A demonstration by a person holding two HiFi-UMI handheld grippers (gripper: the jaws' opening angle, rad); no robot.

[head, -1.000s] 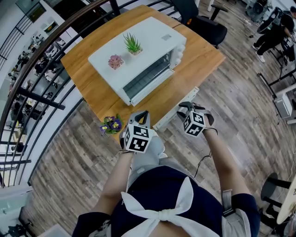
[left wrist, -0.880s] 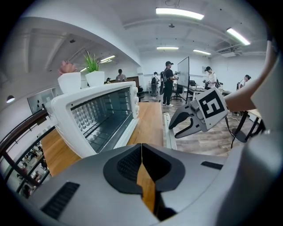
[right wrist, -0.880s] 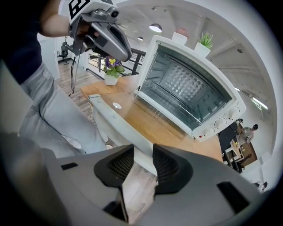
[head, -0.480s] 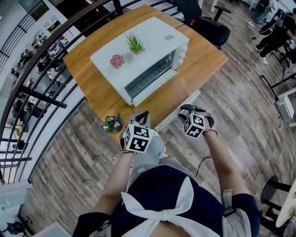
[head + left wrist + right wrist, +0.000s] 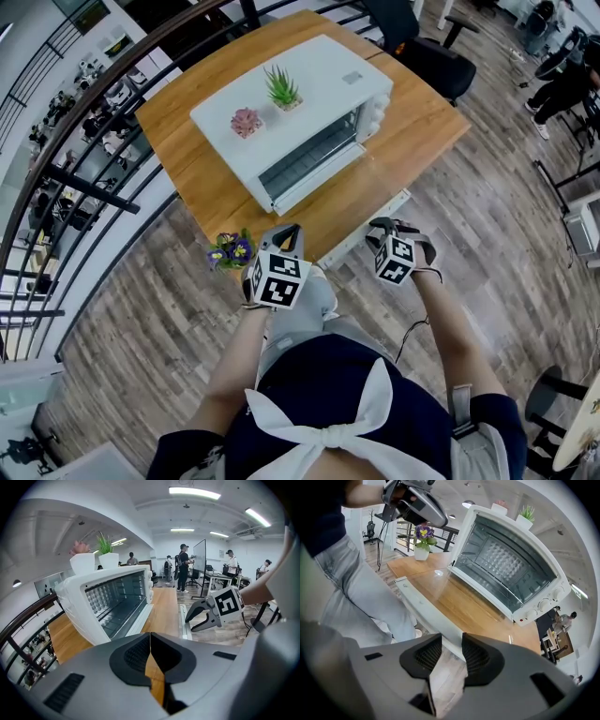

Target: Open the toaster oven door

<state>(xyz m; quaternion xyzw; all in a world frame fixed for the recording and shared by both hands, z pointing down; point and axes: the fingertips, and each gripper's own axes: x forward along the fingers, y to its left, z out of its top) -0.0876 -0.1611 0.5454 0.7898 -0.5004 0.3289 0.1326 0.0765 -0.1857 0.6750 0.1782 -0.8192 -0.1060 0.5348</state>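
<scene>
The white toaster oven [image 5: 300, 103] stands on the wooden table [image 5: 412, 112]. Its glass door lies swung down flat, so the wire rack inside shows in the right gripper view. The door's white handle bar [image 5: 361, 225] hangs past the table's near edge. My right gripper [image 5: 377, 227] is at that bar, and its fingertips close on the handle [image 5: 422, 604] near the bar's right end. My left gripper [image 5: 289, 232] is shut with nothing in it, near the table's corner and left of the door. The oven [image 5: 108, 602] fills the left gripper view, with the right gripper [image 5: 194, 620] at its right.
Two small potted plants [image 5: 246, 122] [image 5: 281, 89] stand on top of the oven. A pot of purple flowers [image 5: 228, 251] sits at the table's near corner, just left of my left gripper. A black railing [image 5: 84, 187] runs along the left, and an office chair [image 5: 422, 52] stands behind the table.
My right gripper has sunk a little at the door's handle. The left gripper has kept still.
</scene>
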